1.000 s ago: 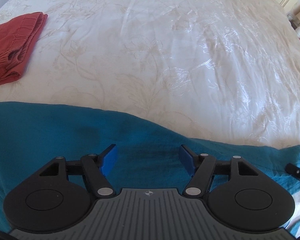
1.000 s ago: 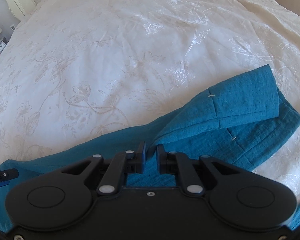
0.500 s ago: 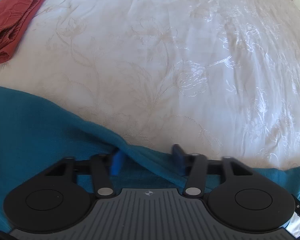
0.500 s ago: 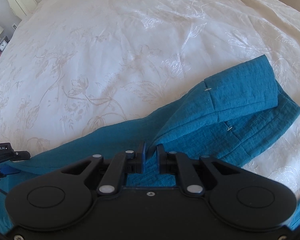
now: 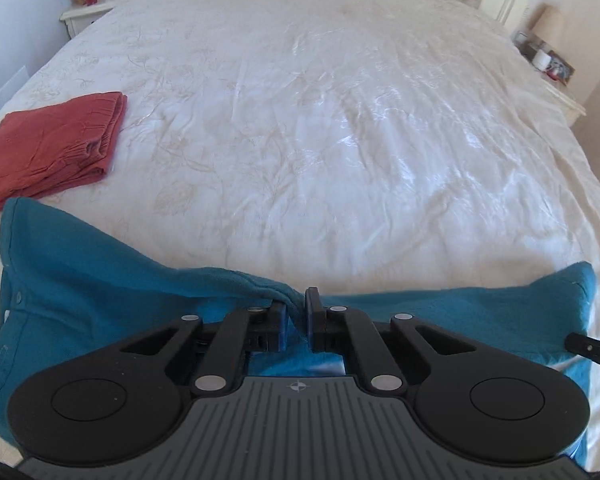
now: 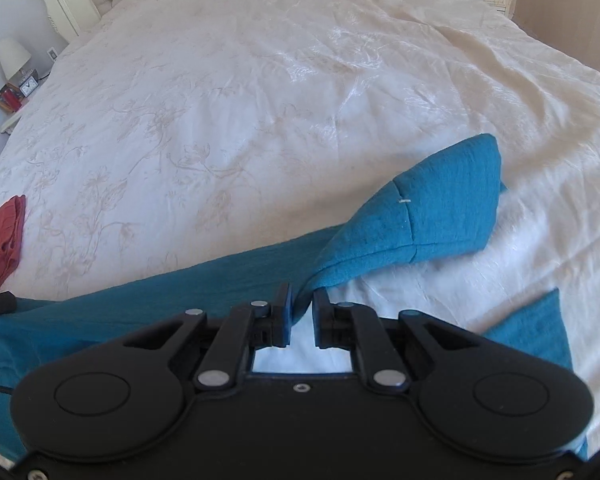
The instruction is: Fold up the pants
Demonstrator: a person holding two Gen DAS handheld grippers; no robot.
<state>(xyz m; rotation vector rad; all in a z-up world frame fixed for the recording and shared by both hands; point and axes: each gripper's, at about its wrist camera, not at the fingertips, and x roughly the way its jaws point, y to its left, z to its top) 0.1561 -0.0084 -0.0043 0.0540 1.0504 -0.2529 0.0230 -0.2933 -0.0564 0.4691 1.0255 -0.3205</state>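
Since a second ago our left tongs (image 5: 296, 312) have closed on the teal pants (image 5: 100, 280), so, with the right tongs (image 6: 302, 312) pinching them too, we lift both evenly and fold over the bed (image 5: 320, 120).

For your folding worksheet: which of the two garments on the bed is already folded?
The red garment, lying in a neat stack; the blue pants are spread out, pinched by both tongs.

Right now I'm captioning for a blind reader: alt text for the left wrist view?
The left gripper is shut on the teal pants' edge, above a cream bed. Folded red pants lie far left; the right gripper's tip shows at right.
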